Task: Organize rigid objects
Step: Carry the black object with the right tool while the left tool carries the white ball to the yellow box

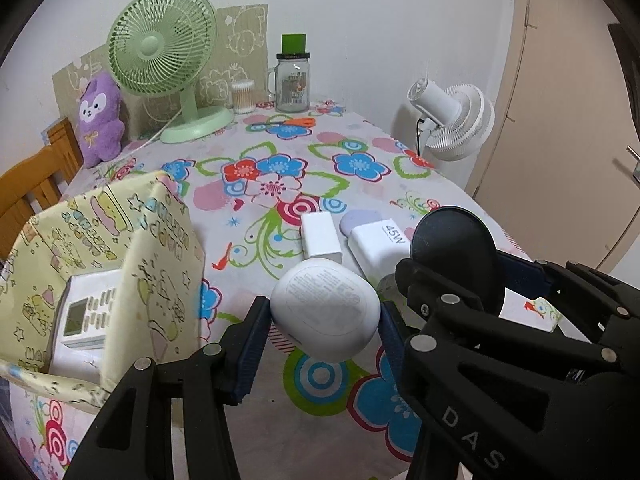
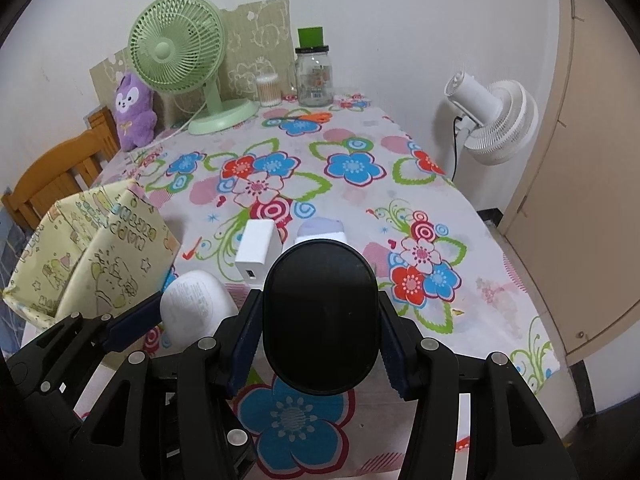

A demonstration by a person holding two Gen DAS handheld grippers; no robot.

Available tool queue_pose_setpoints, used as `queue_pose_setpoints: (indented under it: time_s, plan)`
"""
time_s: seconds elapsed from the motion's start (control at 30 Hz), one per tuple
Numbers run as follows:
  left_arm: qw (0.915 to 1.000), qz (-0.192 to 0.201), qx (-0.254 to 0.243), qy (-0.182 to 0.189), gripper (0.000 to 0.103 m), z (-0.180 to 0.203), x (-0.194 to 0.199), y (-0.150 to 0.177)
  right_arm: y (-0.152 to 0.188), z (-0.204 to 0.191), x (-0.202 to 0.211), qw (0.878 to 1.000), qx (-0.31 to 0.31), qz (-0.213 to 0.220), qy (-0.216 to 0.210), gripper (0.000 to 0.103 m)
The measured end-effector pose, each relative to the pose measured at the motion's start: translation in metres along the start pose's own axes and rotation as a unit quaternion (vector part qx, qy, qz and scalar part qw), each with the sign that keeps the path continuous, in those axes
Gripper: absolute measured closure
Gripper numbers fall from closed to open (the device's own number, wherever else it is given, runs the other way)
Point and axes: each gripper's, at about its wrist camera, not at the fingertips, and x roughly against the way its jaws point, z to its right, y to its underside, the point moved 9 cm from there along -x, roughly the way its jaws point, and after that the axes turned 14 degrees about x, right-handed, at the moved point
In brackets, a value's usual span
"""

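My left gripper is shut on a white rounded case, held above the floral tablecloth beside the yellow patterned box. The box holds a white remote. My right gripper is shut on a black oval case, which also shows in the left wrist view. On the table ahead lie a white charger block, a white 45W adapter and a small lilac object. The white case also shows in the right wrist view, with the box to its left.
At the table's back stand a green desk fan, a purple plush toy, a cotton-swab tub and a glass jar with a green cap. A white floor fan stands beyond the right edge. A wooden chair is on the left.
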Motion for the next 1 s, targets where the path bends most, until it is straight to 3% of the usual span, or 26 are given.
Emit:
queue_pose_setpoints:
  time_s: [1.0]
  plan:
    - [0.9992,0.038,-0.005,-0.005,0.046,-0.005,0.065,-0.040,-0.045,-0.015,0.064,0.999,0.015,0.039,0.000,0.046]
